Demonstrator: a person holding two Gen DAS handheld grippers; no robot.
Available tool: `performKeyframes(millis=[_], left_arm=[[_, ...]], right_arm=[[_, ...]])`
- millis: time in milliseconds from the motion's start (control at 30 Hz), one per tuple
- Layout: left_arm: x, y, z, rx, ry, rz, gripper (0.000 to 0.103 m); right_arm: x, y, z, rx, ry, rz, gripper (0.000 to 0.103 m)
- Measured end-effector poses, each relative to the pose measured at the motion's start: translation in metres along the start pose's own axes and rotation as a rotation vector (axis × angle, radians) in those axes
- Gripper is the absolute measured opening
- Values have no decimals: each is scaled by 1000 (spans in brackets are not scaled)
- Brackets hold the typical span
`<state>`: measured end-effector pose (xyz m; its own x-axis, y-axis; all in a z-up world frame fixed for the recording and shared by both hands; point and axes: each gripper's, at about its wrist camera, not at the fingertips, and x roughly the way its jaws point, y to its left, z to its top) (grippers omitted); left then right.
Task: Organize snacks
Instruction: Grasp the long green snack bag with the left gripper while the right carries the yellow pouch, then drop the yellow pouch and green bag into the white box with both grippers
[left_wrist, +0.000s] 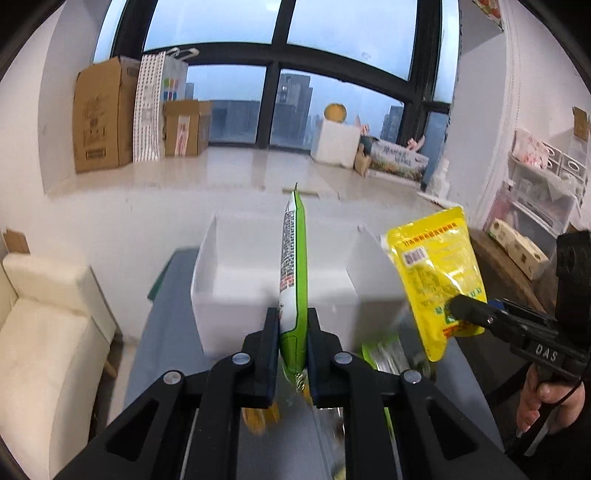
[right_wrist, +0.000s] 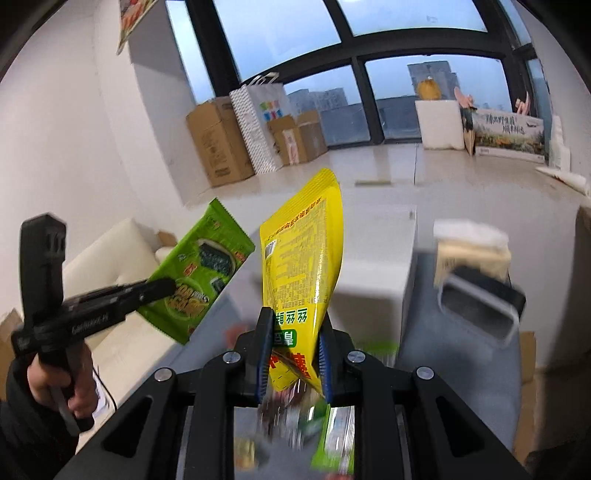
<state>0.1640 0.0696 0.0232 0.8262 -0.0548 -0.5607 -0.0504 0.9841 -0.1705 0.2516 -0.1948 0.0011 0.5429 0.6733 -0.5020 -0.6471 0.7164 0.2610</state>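
Fingers of your left gripper (left_wrist: 292, 325) pinch the lower end of a green snack packet (left_wrist: 294, 280), which stands edge-on and upright between them, its top reaching out ahead of the tips. Beyond those fingers sits a white box (left_wrist: 236, 266) with open compartments, resting on the grey tabletop (left_wrist: 162, 332); the packet is held in the air in front of it, not inside. Your right gripper (right_wrist: 295, 332) clamps the bottom of a yellow pouch (right_wrist: 303, 258), its blue-padded fingers pressed against both faces, with the pouch rising ahead of them and leaning slightly to the right. From the right wrist view, the green packet shows its printed front to the left of your fingers, apart from the yellow pouch. Below both pairs of fingers lie more wrapped snacks (right_wrist: 332, 439) on the tabletop, too blurred to identify, though at least one looks green and silver. To the right of your right fingers a grey-and-white bin (right_wrist: 480, 306) stands on the tabletop, near the white box.
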Motion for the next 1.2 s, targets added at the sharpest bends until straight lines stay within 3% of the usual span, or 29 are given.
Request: performKeyframes(millis=[100, 233, 367, 433, 467, 500, 567, 600, 633, 800, 900, 1200], left_arm=[[20, 7, 31, 3, -24, 7, 15], [60, 18, 62, 13, -19, 29, 15], [93, 24, 70, 45, -3, 48, 15], [105, 26, 68, 51, 16, 47, 17], [110, 28, 66, 52, 29, 41, 18], [118, 30, 64, 43, 61, 35, 25], [125, 33, 60, 29, 88, 73, 77], [125, 34, 58, 28, 70, 94, 96], [122, 34, 57, 28, 47, 106, 102], [114, 32, 56, 13, 30, 78, 103], [105, 27, 57, 21, 26, 65, 103], [59, -2, 21, 126, 22, 115, 103]], right_arm=[[27, -6, 34, 42, 0, 17, 23], [67, -15, 62, 58, 26, -39, 23], [98, -28, 73, 66, 47, -96, 24], [112, -37, 75, 88, 63, -123, 33], [114, -40, 76, 99, 64, -139, 45], [116, -46, 75, 116, 56, -165, 69], [116, -52, 74, 144, 50, -176, 96], [114, -55, 73, 157, 37, -181, 97], [110, -58, 71, 166, 18, -166, 97], [102, -62, 67, 176, 25, -157, 97], [93, -59, 63, 167, 14, -151, 103], [48, -36, 28, 94, 32, -149, 103]])
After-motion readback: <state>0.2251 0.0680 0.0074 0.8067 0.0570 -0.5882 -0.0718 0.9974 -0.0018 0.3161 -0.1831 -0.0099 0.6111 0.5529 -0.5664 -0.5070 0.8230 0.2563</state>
